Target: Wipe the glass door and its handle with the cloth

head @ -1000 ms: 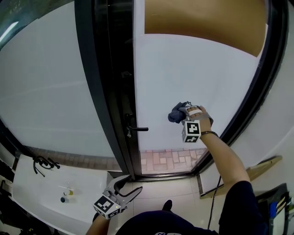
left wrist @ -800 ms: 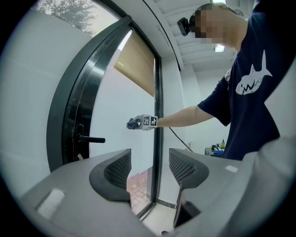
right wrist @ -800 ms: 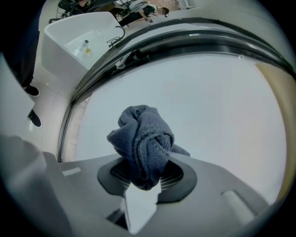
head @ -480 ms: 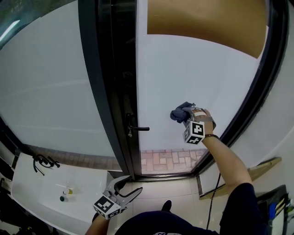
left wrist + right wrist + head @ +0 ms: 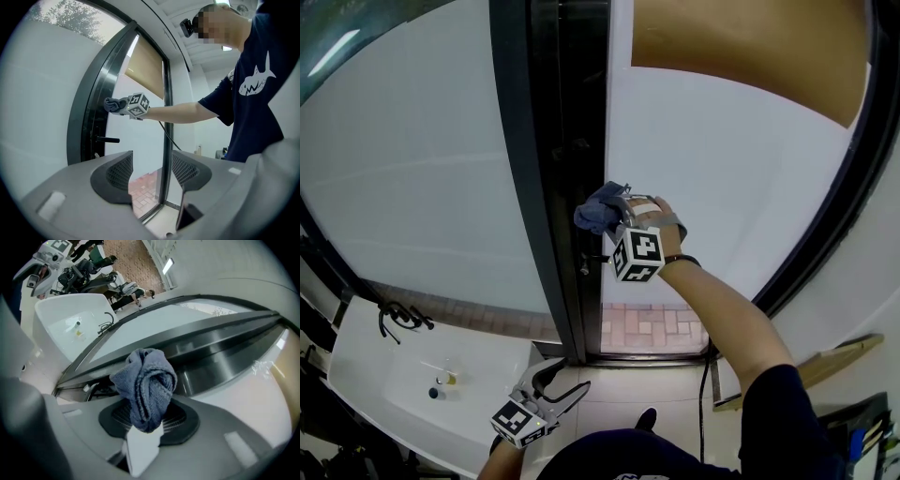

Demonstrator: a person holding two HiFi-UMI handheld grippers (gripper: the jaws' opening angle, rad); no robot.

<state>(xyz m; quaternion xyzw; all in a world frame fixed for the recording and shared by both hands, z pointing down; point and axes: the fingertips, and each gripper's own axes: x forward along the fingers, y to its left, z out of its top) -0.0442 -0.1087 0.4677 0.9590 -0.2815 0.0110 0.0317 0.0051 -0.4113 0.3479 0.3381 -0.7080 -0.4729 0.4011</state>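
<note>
The blue cloth (image 5: 147,385) is pinched in the right tongs (image 5: 151,417). It is bunched up and sticks straight out past their tips, at the dark door frame (image 5: 553,169), just above the handle (image 5: 592,260). The left tongs (image 5: 151,169) are held wide apart and empty, low down.

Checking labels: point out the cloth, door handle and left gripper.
cloth (image 5: 149,380), right gripper view, bunched middle.
door handle (image 5: 108,139), left gripper view, lever.
left gripper (image 5: 151,169), left gripper view, between jaws.
</note>
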